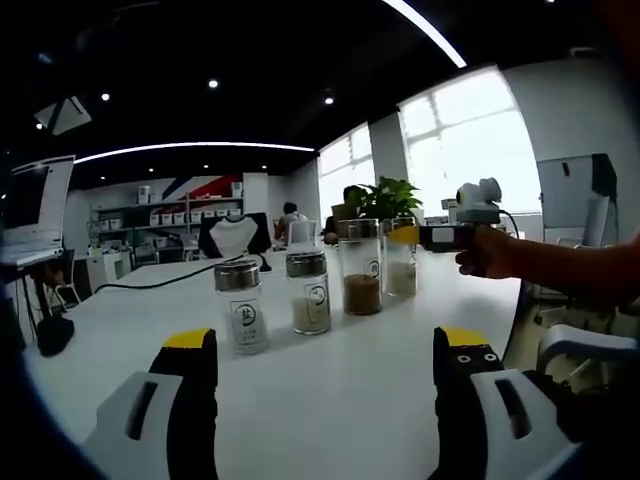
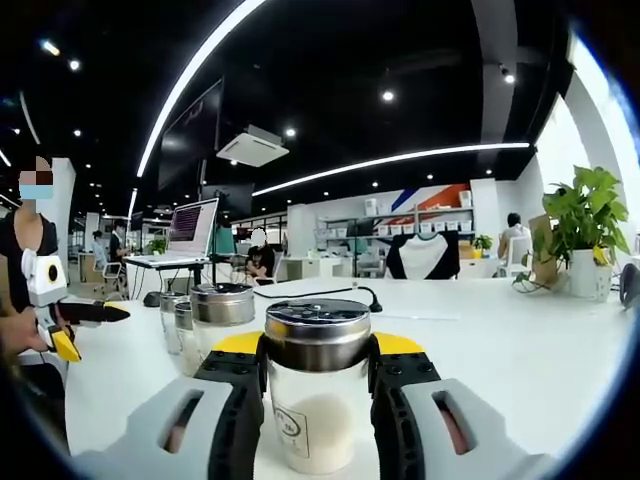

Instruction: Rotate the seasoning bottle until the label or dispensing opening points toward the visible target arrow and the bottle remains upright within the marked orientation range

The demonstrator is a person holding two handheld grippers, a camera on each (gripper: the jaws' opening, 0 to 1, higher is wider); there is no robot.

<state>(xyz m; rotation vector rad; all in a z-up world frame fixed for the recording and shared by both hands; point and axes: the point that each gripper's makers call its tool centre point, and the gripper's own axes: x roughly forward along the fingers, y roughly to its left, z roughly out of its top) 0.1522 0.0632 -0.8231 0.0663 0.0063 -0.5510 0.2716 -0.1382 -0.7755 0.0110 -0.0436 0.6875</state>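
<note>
Glass seasoning bottle with a silver lid point(image 2: 318, 385) stands upright on the white surface point(image 2: 520, 350), clamped between the right gripper point(image 2: 318, 385) jaws at six o'clock. Left gripper point(image 1: 325, 375) jaws gape apart. No arrow shows; turning seems unfinished.

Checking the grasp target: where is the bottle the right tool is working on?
In the right gripper view, that seasoning bottle stands upright on the white table between the right tool jaws, ahead of the other bottles.
</note>
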